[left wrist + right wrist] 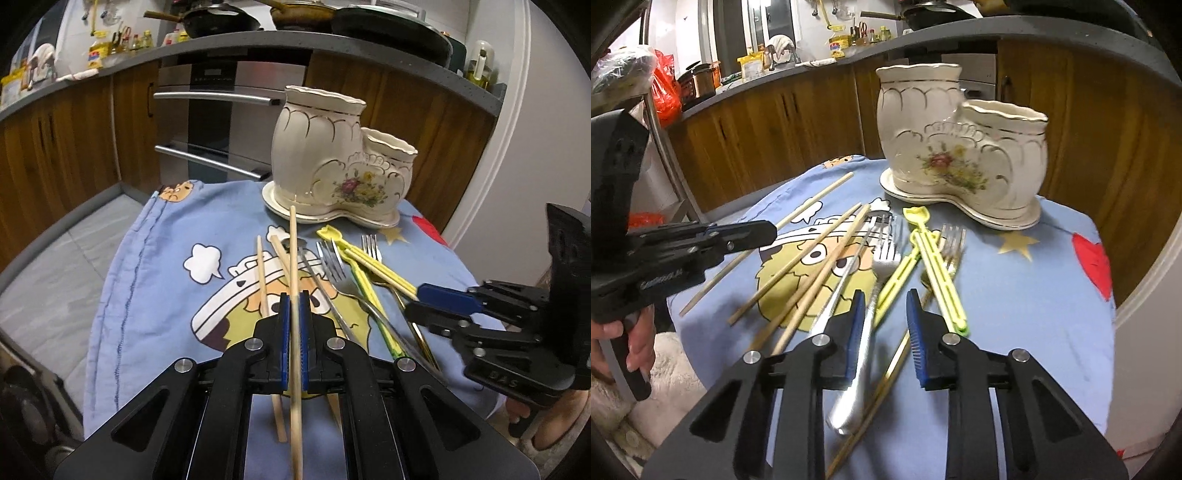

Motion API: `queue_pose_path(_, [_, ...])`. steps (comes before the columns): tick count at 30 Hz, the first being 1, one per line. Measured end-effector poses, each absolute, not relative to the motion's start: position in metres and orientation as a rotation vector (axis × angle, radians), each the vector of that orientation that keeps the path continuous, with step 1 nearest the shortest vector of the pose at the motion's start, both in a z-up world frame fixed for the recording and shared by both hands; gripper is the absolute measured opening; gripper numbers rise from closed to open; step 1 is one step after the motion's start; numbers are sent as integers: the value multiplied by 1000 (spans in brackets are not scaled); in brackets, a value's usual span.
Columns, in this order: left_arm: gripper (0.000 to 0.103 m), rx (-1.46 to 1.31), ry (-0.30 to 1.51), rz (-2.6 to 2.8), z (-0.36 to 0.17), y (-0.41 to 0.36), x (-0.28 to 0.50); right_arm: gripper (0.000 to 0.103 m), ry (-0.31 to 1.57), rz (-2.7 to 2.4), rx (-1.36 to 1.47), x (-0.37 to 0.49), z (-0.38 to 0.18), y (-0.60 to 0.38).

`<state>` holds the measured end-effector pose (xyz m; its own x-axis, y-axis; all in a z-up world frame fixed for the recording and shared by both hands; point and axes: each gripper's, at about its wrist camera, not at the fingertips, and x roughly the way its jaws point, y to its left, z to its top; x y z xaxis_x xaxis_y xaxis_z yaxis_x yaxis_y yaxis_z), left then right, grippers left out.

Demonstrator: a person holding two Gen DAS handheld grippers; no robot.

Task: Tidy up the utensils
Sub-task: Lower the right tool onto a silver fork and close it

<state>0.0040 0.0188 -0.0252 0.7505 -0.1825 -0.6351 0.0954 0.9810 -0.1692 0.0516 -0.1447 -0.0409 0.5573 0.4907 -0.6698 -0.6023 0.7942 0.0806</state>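
Left wrist view: the left gripper (294, 295) sits at bottom centre, jaws clenched on a wooden chopstick (293, 251) whose long axis runs almost straight up the frame, tip pointing at the ceramic holder (332, 158) in the upper middle. Beside it on the blue cloth (155, 280) lie two more chopsticks (263, 273), a silver fork (334, 264) with tines toward the holder, and yellow chopsticks (369, 262) slanting to lower right. The right gripper (424, 299) comes in from the right edge, jaws parted. Right wrist view: the right gripper (885, 310) at bottom centre, jaws released, straddles the fork (871, 295), handle toward the camera, tines pointing up-frame. The held chopstick (812, 201) now runs diagonally from lower left to upper centre through the left gripper (772, 230) at mid left. The holder (960, 147) stands upper right.
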Motion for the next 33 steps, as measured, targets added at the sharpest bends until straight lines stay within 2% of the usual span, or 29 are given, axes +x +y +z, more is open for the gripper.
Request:
queue_pose_path(8, [5,-172,695,-186,-26,30,3,16,768,615,-273,62,-52,-110])
queue_pose_path(17, [5,-200,683,-232,-23,38,3,16,817,584,-336,63,-54,-98])
queue_pose_path(20, [5,-201,676,-255,-21,38,3,15,872,598,-376,65,-51,-93])
queue_pose_path(22, [5,-208,675,-265,-22,40,3,10,908,606,-397,73,-51,-88])
queue_pose_path(33, [5,-241,664,-318,-22,46,-3,10,1149,566,-323,101,-49,-93])
